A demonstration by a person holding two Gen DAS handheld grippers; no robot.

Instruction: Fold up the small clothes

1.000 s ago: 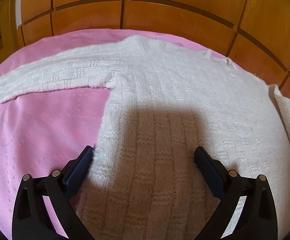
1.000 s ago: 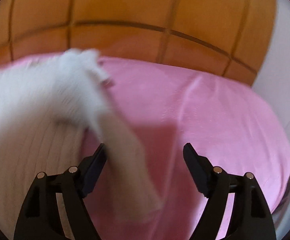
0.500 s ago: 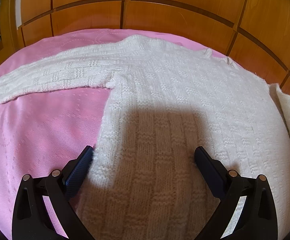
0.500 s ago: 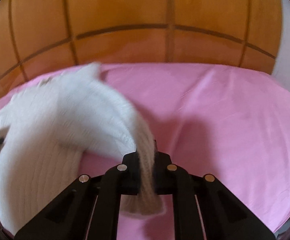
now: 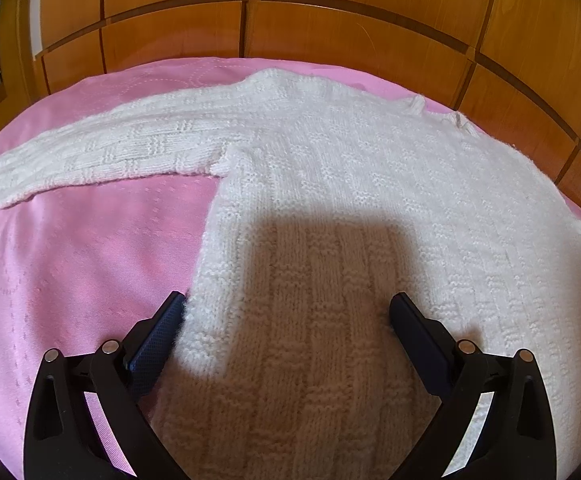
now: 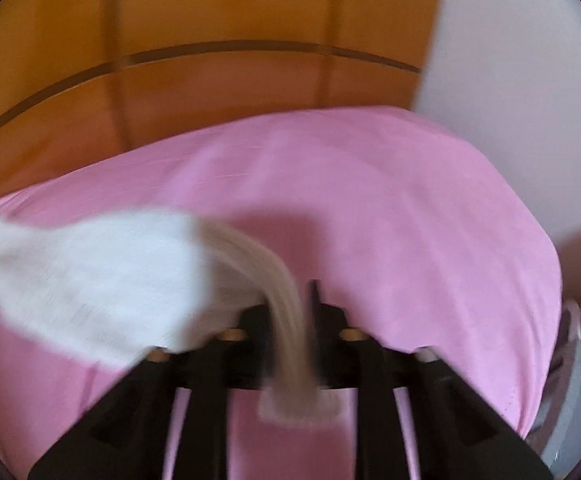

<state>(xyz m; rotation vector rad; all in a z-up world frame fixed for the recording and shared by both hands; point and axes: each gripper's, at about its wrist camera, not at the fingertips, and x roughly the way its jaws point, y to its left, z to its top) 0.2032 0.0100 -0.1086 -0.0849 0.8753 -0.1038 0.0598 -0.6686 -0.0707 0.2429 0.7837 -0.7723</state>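
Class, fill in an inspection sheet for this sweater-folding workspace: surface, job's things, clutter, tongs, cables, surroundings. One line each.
Surface: pink bedspread, smooth, mostly bare on the right side.
Job's things: white knit sweater lying flat, one sleeve stretched out to the left; the other sleeve is lifted off the bed.
Clutter: nothing seen.
Tongs: left tongs open, low over the sweater's hem; right tongs shut on the lifted sleeve, view blurred.
Cables: nothing seen.
Surroundings: wooden wardrobe behind the bed; pale wall at right.
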